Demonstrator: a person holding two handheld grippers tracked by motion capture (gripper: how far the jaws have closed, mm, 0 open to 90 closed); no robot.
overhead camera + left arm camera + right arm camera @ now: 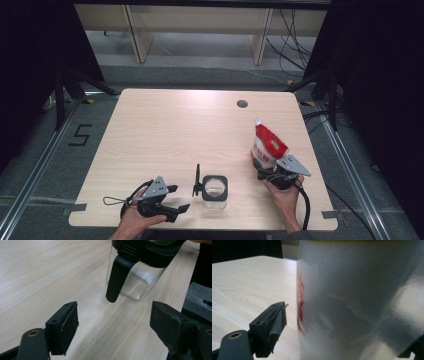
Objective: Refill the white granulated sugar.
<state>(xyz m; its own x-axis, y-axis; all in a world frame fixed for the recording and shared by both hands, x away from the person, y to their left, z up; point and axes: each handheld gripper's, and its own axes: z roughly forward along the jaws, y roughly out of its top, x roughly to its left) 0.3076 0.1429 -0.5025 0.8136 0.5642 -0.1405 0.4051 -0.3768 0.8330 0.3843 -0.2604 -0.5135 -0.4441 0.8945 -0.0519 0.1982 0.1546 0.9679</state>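
Observation:
A square clear glass jar (215,190) with a black rim stands near the table's front edge, its black lid (197,181) flipped up at its left side. In the left gripper view the jar (140,282) is just ahead, and a black latch (117,277) hangs down its side. My left gripper (179,198) (113,315) rests open to the left of the jar, holding nothing. A red and white bag (267,145) (362,302) stands at the right. My right gripper (267,172) (347,340) is open with the bag's lower part between its jaws. A small gap shows at the left finger (273,327).
The light wooden table (165,130) has a round cable hole (242,103) at the back right. Black curtains hang on both sides. Desk legs and cables stand on the floor beyond the far edge.

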